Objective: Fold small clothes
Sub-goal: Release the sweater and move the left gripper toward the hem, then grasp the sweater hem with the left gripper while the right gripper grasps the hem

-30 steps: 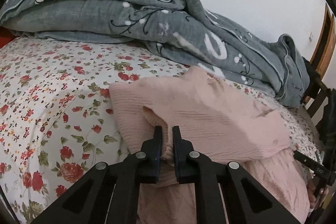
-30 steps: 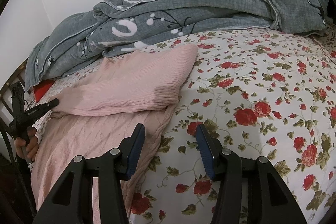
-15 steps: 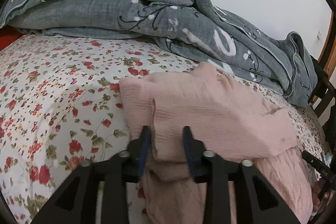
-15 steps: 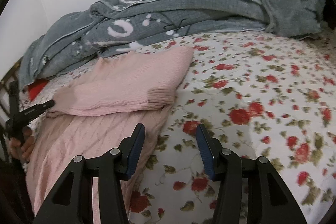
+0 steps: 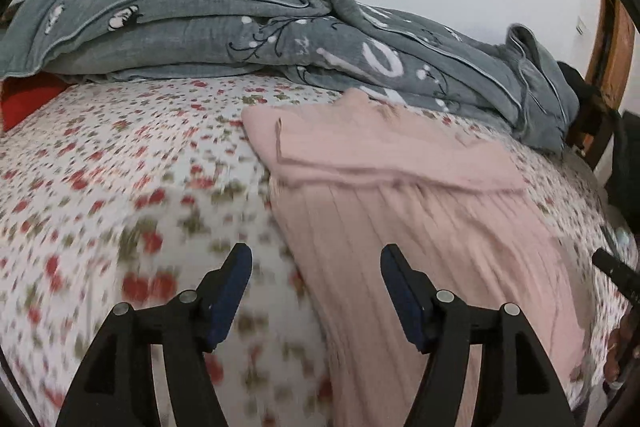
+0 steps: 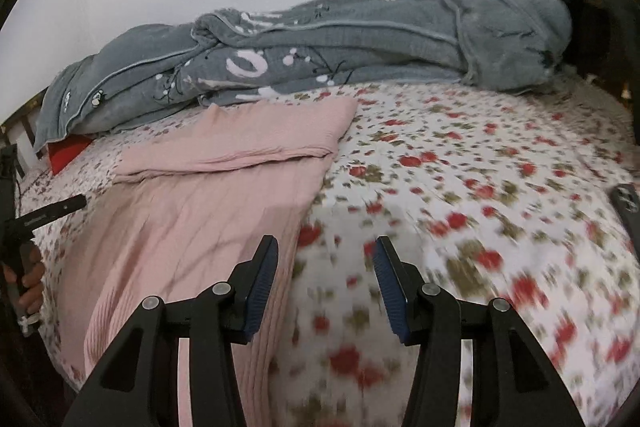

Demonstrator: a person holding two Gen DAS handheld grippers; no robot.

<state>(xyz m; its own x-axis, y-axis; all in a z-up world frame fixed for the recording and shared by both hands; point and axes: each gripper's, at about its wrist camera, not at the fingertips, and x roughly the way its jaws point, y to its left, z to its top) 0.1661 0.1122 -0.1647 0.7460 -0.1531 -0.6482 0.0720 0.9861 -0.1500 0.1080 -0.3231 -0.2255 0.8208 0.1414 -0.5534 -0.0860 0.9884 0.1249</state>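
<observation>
Floral bedsheet (image 5: pixel 120 155) fills both views, and the pink sweater (image 5: pixel 392 187) lies flat on it, top part folded down over the body, just in front of the grey blanket (image 5: pixel 224 27). Left gripper (image 5: pixel 316 291) has just been opening, jaws wide with nothing between, over the sweater's edge. Right gripper (image 6: pixel 324 283) sits half-spread and empty at the sweater's other edge.
</observation>
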